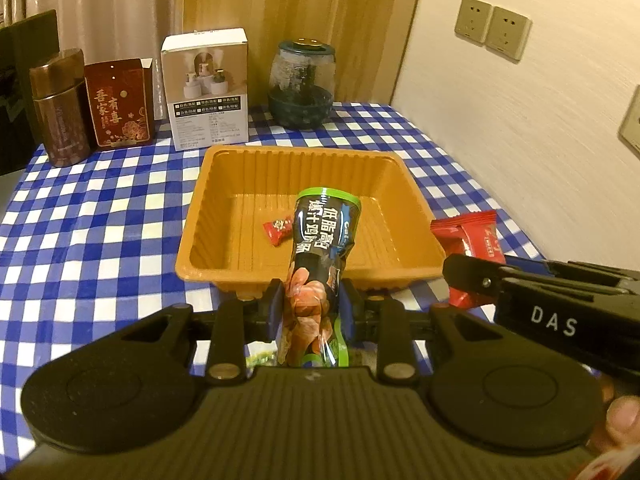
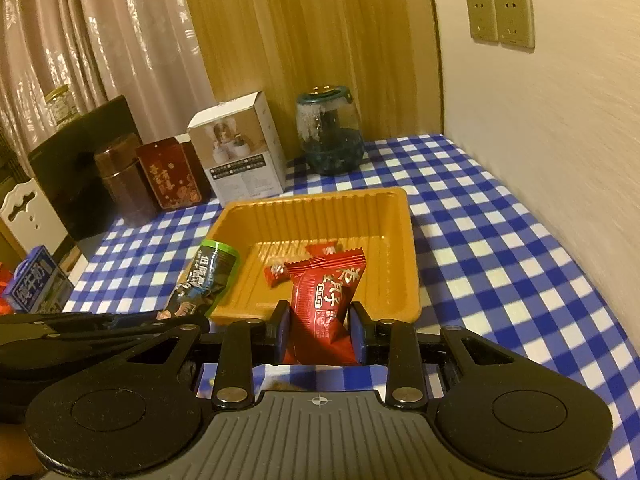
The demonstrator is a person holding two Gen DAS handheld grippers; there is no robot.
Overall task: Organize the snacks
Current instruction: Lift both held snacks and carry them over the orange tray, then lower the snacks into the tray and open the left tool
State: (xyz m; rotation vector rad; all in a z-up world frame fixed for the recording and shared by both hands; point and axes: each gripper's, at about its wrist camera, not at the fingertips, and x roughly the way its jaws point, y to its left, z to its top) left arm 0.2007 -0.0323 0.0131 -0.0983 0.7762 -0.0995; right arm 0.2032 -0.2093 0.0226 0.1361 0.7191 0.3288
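Note:
My left gripper (image 1: 314,306) is shut on a black and green snack packet (image 1: 320,248), whose top leans over the near rim of the orange plastic tray (image 1: 224,184). A small red candy (image 1: 277,229) lies on the tray floor. My right gripper (image 2: 320,330) is shut on a red snack packet (image 2: 326,296) at the tray's near edge (image 2: 320,312); the same packet (image 1: 472,240) shows at the right of the left wrist view. In the right wrist view the green packet (image 2: 208,276) sits to the left, and small red candies (image 2: 280,272) lie in the tray.
Along the back of the blue checked tablecloth (image 1: 100,220) stand a brown tin (image 1: 60,108), a red box (image 1: 120,104), a white carton (image 1: 208,88) and a glass jar (image 1: 302,84). A wall with sockets (image 1: 492,28) runs along the right. A blue milk carton (image 2: 36,280) sits at far left.

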